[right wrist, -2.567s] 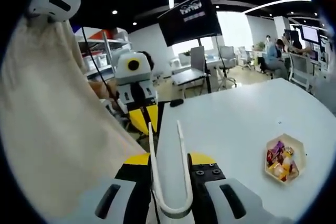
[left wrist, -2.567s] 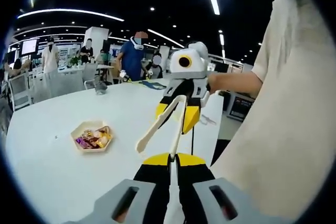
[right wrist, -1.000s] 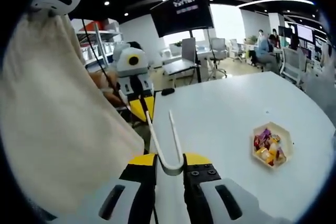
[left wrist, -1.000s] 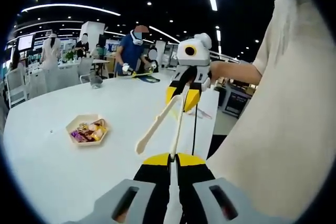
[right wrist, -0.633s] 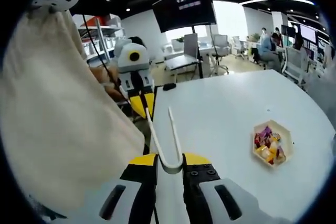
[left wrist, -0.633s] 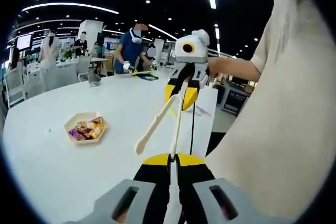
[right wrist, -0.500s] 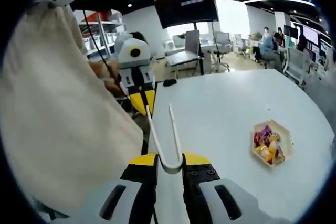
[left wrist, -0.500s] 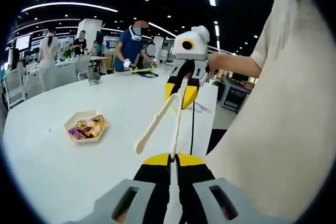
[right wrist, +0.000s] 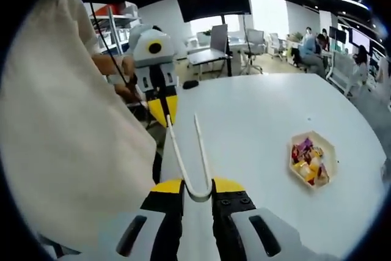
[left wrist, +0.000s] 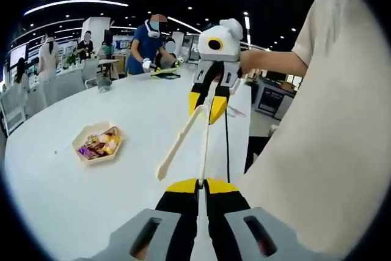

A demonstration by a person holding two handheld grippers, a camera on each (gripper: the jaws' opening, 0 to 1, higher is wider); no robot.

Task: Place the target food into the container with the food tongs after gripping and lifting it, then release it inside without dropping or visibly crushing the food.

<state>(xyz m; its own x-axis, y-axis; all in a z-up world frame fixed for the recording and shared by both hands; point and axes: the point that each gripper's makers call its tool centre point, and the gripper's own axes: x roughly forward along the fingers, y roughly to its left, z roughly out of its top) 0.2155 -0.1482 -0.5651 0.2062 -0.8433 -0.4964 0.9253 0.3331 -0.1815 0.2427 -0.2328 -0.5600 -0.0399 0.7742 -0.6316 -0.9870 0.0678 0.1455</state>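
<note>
Both grippers' jaws clamp the food tongs (right wrist: 186, 154) between them: right gripper (right wrist: 193, 189) on the bend, left gripper (left wrist: 201, 184) on one arm's tip. The hexagonal container (right wrist: 312, 159) of wrapped sweets sits mid-tabletop (right wrist: 256, 126).

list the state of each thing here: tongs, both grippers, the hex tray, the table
food tongs: arms spread, nothing between the tips, held above the table
right gripper: shut on the tongs' bend
left gripper: shut on one tong arm's tip
hexagonal tray: on the table, holding wrapped snacks, untouched
white table: bearing the tray
</note>
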